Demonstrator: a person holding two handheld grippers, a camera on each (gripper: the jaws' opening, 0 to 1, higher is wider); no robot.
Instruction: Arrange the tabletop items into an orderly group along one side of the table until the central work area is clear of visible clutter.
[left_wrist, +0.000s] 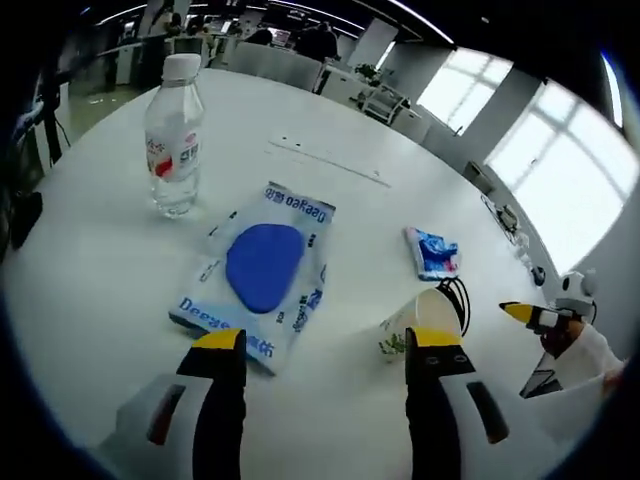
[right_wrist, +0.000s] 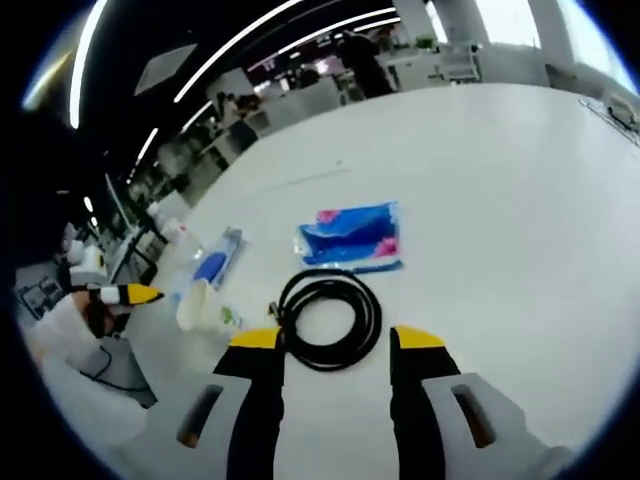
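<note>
White round table (left_wrist: 100, 270). Left gripper (left_wrist: 328, 345) released, holding nothing, above the near edge of a blue-and-white packet (left_wrist: 258, 273) lying flat mid-table. Clear water bottle (left_wrist: 174, 137) upright behind it. Paper cup (left_wrist: 420, 322) on its side by the right jaw. Right gripper (right_wrist: 332, 342) spread, empty, over a coiled black cable (right_wrist: 330, 318); blue pouch (right_wrist: 350, 238) just beyond, probably tissues.

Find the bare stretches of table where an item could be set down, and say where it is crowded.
Free: the table beyond and beside the tissue pack, and behind the bottle. Crowded: the cluster of blue packet, cup and cable.
</note>
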